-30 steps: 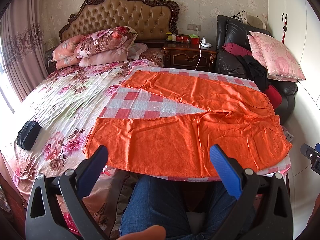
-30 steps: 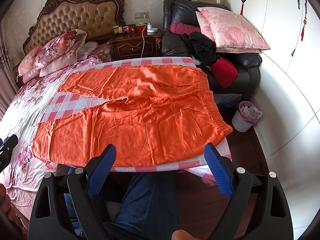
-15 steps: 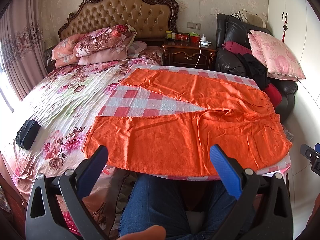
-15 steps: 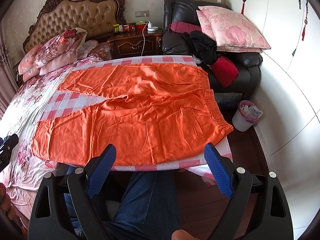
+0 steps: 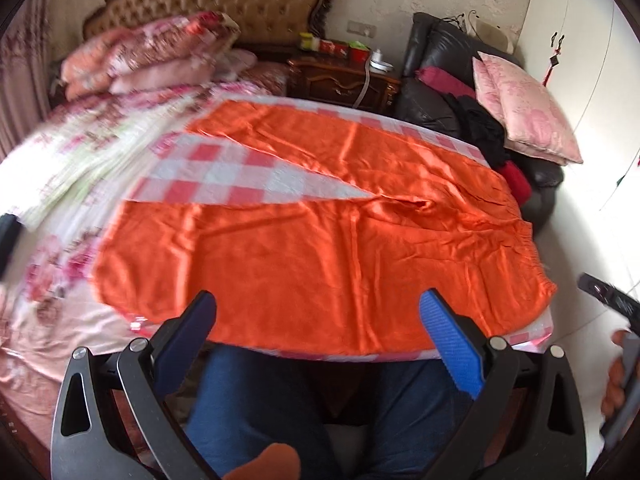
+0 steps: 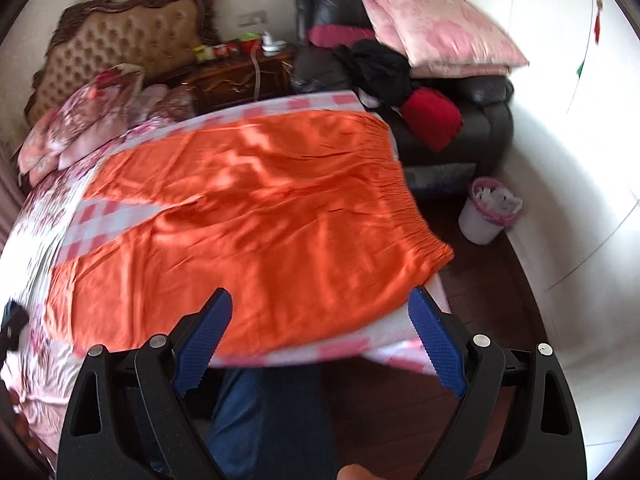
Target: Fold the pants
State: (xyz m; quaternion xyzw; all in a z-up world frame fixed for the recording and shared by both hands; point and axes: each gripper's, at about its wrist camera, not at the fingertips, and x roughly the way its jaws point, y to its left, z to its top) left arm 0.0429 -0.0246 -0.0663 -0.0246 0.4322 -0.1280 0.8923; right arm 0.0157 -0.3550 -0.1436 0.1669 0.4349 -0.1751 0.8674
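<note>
Flat, wrinkled orange pants [image 5: 320,248] on checkered cloth [image 5: 224,176], left gripper [image 5: 320,344] and right gripper [image 6: 320,344] ribbed blue fingers [image 5: 452,348] spread, empty.

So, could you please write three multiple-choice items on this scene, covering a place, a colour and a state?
1. Where do the pants lie?
A. on the checked cloth on the bed
B. on the armchair
C. on the floor

2. What colour are the pants?
A. blue
B. orange
C. black

3. How are the left gripper and right gripper?
A. both open
B. both shut on the pants
C. one open, one shut

Key: 1 A, checks show between the legs; 2 B, plain orange fabric; 3 A, fingers wide apart, holding nothing.
</note>
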